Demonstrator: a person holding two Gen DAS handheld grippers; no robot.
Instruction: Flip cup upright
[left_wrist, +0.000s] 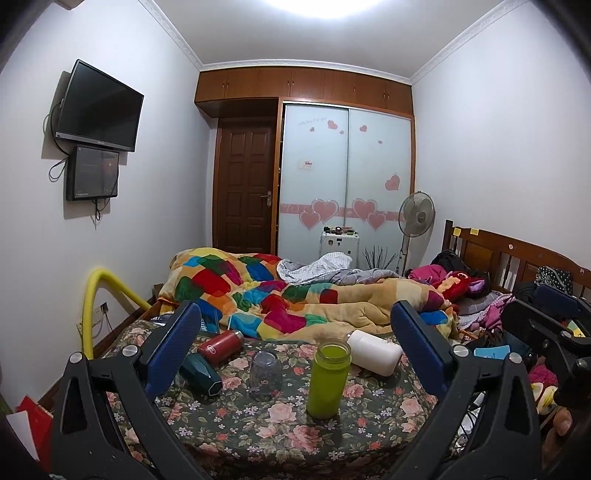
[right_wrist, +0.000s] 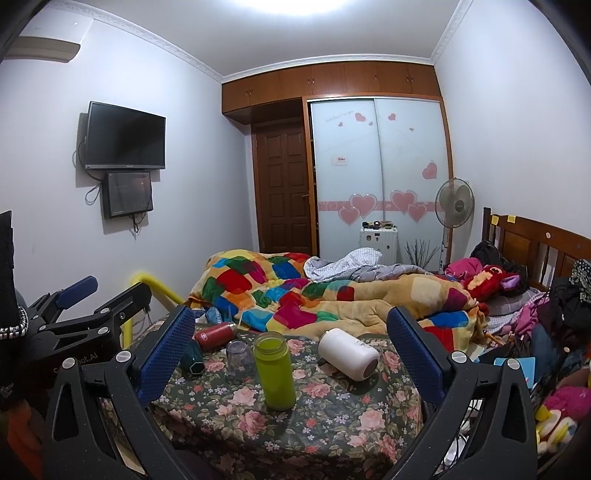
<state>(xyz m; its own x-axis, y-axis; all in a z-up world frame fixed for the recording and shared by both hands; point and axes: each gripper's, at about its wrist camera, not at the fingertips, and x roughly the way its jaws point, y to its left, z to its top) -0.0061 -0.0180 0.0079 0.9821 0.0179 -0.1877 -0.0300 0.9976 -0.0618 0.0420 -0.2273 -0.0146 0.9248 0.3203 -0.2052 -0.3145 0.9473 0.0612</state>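
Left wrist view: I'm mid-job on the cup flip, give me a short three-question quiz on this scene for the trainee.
1. True or false: the green bottle stands upright with its mouth open.
2. Which vessels lie on their sides on the floral cloth? A) the clear cup and the green bottle B) the red flask, the white bottle and the dark teal bottle C) none
3. Fill in: the left gripper and the right gripper are both ____ and hold nothing.

Key: 1 true; 2 B; 3 open.
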